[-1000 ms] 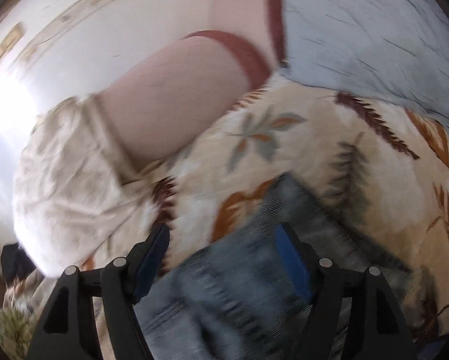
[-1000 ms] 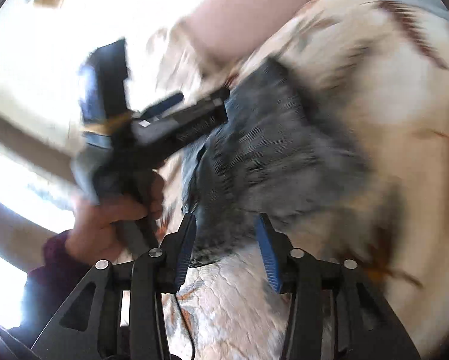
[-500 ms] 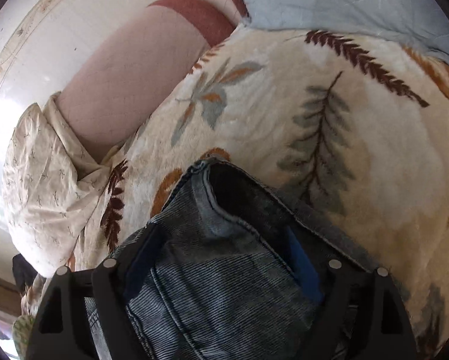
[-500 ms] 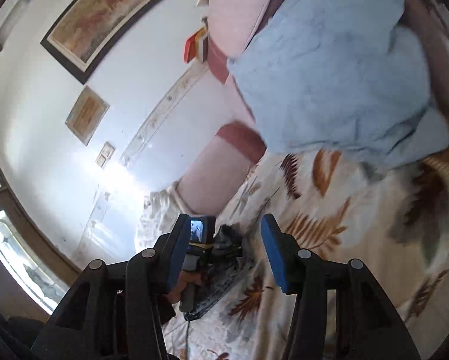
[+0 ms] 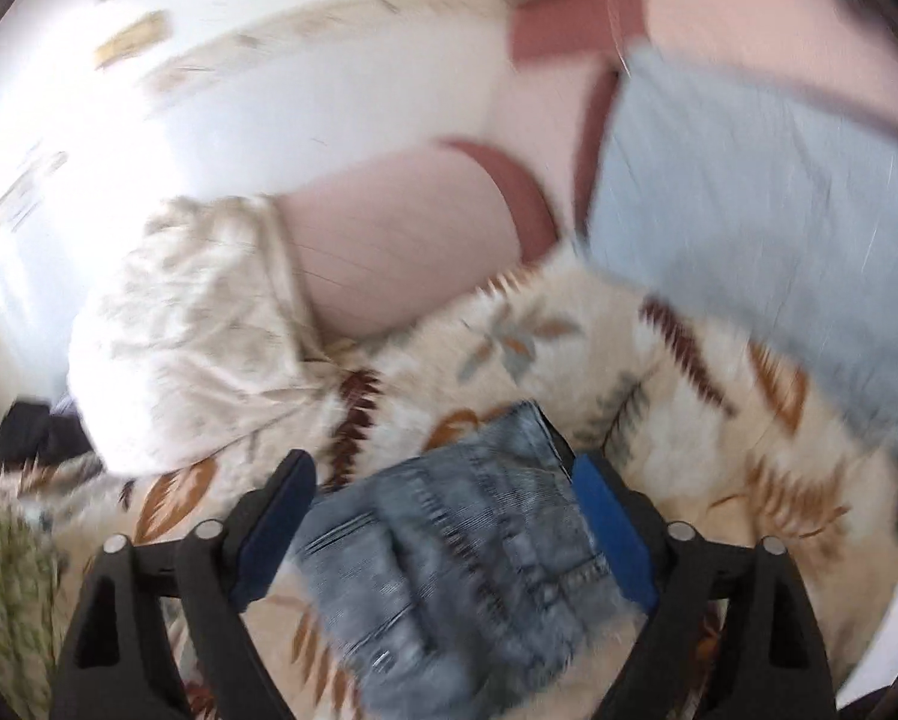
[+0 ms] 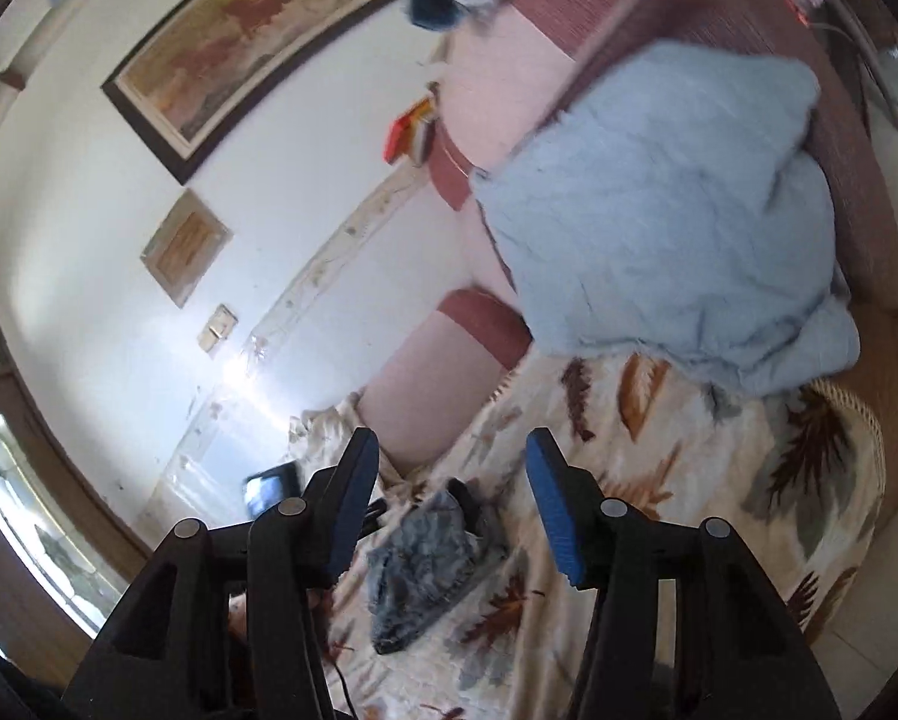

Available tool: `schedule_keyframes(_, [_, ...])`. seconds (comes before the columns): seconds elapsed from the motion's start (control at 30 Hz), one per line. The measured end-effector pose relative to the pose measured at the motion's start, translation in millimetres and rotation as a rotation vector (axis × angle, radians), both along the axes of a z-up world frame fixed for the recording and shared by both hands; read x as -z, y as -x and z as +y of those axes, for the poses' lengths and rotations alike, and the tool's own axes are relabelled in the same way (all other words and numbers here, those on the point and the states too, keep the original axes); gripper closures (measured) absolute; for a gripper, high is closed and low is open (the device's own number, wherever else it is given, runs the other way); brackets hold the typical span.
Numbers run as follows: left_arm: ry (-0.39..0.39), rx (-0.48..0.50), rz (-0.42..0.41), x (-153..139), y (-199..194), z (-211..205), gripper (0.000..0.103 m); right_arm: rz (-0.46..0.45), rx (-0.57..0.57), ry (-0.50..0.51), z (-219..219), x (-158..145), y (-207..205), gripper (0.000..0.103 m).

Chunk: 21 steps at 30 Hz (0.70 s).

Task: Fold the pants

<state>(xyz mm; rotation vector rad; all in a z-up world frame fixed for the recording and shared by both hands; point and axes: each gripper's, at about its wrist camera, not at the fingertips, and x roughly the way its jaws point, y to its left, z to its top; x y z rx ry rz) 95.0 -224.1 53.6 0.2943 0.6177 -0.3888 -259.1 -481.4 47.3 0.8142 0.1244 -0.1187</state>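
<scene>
The folded blue jeans [image 5: 460, 546] lie in a compact bundle on the leaf-patterned cream blanket [image 5: 688, 450]. My left gripper [image 5: 440, 468] hovers just above them. Its jaws are opening wide, and the blue pads [image 5: 607, 534] stand clear of the denim on both sides. In the right wrist view the jeans [image 6: 425, 558] show small and well ahead of my right gripper [image 6: 451, 438]. Its jaws are opening too, with nothing between them. The left gripper's body [image 6: 269, 486] peeks out behind the right gripper's left finger. The left view is motion-blurred.
A light blue quilt [image 6: 658, 228] is bunched at the far end of the blanket, against a pink and maroon headboard [image 6: 449, 360]. A cream pillow [image 5: 191, 330] lies left of the jeans. Framed pictures [image 6: 257, 30] hang on the white wall, and a window [image 6: 29, 510] is at far left.
The left gripper has widened and drawn back up off the jeans, which now look smaller. The right gripper swung up and away from the jeans and opened a little more.
</scene>
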Motion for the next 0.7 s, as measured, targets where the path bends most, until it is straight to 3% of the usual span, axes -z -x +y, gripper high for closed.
schedule_keyframes(0.07, [0.053,-0.017,-0.042,-22.5,26.5,35.6,0.003,-0.022,-0.014,0.018,14.0,-14.4,-4.8,0.047])
schedule_keyframes(0.13, [0.078,-0.026,-0.093,-39.2,56.2,75.8,0.001,-0.032,-0.037,0.043,35.9,-25.5,-17.8,0.036])
schedule_keyframes(0.2, [0.086,-0.057,-0.131,-50.9,78.9,116.1,0.000,-0.027,-0.085,0.065,61.6,-34.0,-38.8,0.034])
schedule_keyframes(0.33, [0.116,-0.191,-0.177,-74.8,113.0,203.1,0.000,-0.013,-0.200,0.090,125.2,-50.7,-98.7,0.026])
schedule_keyframes(0.43, [0.114,-0.309,-0.239,-86.6,133.9,251.1,0.000,-0.001,-0.282,0.088,172.3,-60.3,-138.1,0.026])
schedule_keyframes(0.57, [0.079,-0.438,-0.277,-89.3,147.5,286.4,0.000,0.033,-0.366,0.176,229.0,-69.9,-167.5,0.025])
schedule_keyframes(0.7, [0.055,-0.478,-0.285,-82.1,151.1,291.0,0.000,0.060,-0.416,0.284,270.3,-73.0,-179.9,0.022])
